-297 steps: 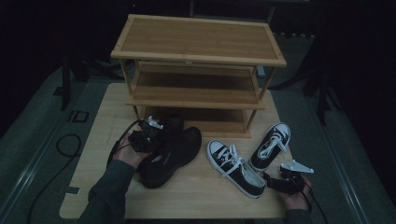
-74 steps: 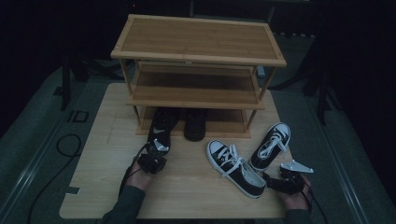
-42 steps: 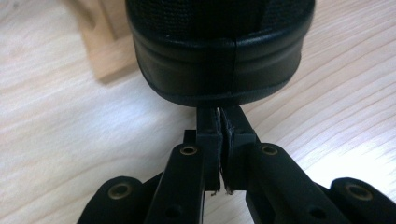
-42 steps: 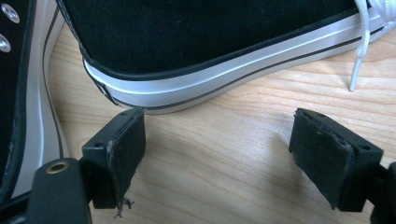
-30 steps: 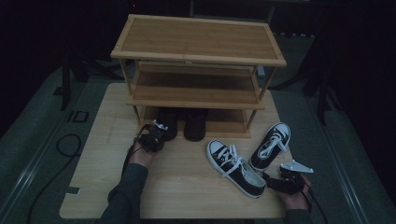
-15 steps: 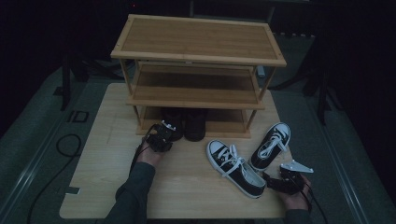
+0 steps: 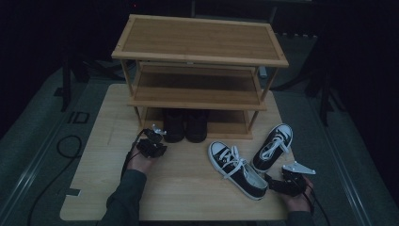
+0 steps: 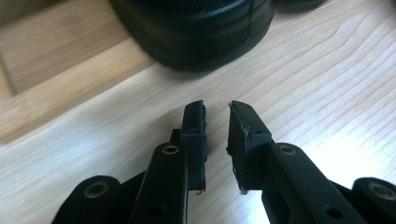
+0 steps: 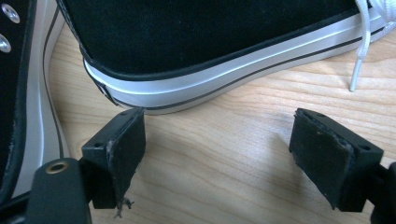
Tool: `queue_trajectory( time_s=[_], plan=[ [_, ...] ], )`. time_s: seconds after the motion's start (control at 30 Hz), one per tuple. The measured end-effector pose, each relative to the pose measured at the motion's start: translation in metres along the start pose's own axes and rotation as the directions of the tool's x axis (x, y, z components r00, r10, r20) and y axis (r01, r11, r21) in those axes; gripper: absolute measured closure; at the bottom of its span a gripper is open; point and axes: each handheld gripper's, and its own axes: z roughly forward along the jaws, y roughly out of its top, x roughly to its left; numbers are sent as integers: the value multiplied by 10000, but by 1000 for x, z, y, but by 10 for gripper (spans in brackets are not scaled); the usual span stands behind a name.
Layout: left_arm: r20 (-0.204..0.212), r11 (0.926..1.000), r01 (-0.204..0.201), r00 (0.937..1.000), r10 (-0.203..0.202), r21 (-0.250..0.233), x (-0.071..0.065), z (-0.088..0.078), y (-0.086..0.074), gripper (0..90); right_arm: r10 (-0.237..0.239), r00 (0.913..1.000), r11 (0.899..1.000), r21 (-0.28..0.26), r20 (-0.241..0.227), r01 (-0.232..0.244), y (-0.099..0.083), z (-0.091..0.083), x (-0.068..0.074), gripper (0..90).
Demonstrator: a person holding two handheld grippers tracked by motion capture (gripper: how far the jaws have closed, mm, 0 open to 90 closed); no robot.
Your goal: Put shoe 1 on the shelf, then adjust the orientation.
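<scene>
Black shoes now sit under the rack (released), left gripper backed off, jaws just opening, empty.

The pair of dark black leather boots stood side by side on the lowest board of the wooden three-level shoe rack, both upright. In the high view their rounded ends pointed out toward the person and reached the front edge of that board. In the left gripper view the thick black rubber sole of one boot rested at the low wooden edge, and its rounded end hung a little over the pale wooden desk.
</scene>
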Motion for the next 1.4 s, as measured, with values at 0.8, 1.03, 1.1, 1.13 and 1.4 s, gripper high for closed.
queue_trajectory(
  time_s=[0.8,1.03,1.1,1.13,1.4],
  plan=[
    [-152,9961,425,9989,-438,-778,16,-8,-46,654,-155,9997,9998,122,-169,157,2,-1,2,253],
    [-101,9955,499,9987,-508,-809,14,-7,-50,639,-826,9927,9959,285,-877,854,4,-10,7,739],
    [-84,9948,567,9983,-576,-851,14,-7,-51,635,-874,9903,9960,109,-1081,891,6,-14,9,822],
    [-51,9946,572,9983,-578,-866,14,-7,-52,635,-920,9895,9957,-33,-1110,922,8,-17,10,837],
    [163,9928,764,9970,-753,-920,19,-9,-54,626,-1391,9756,9896,-617,-1699,1303,24,-34,24,865]
  ],
)
